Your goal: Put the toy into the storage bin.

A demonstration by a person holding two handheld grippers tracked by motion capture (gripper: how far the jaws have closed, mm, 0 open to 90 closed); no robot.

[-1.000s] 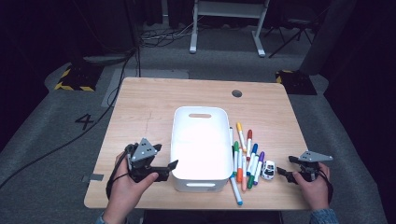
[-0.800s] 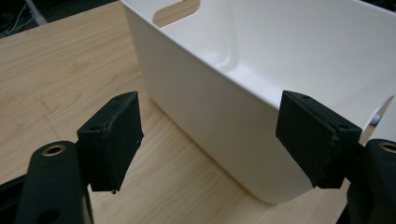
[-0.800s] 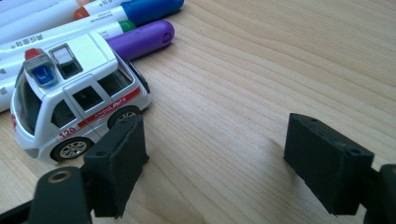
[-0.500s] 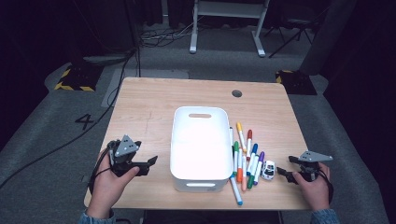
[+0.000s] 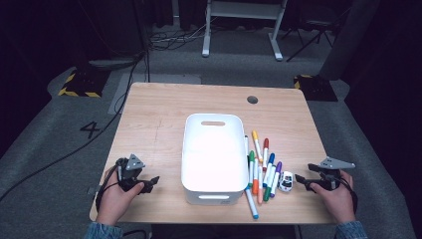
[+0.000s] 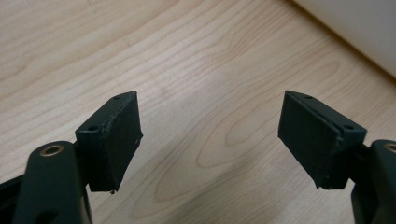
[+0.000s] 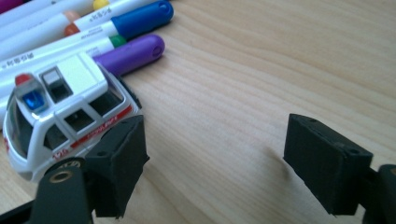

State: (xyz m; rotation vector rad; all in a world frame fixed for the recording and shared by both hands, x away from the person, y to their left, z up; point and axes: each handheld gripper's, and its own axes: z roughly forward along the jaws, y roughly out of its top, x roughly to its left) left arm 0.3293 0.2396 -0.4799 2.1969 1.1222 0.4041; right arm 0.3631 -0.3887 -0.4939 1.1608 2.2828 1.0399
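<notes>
My left gripper rests low over the bare wood at the table's front left, a short way left of the white bin. It is open with nothing between its jaws. My right gripper sits at the front right, open, its jaws having just been closing a little with only bare table between them. A small white toy police car stands just outside its left jaw, beside a row of coloured markers lying along the bin's right side.
The wooden table has a round cable hole at the back right. A corner of the bin shows at the top right of the left gripper view. Purple and blue marker caps lie behind the car.
My left hand has drawn away from the bin's front left corner, moving left and sinking toward the table. The right hand has stayed where it was.
</notes>
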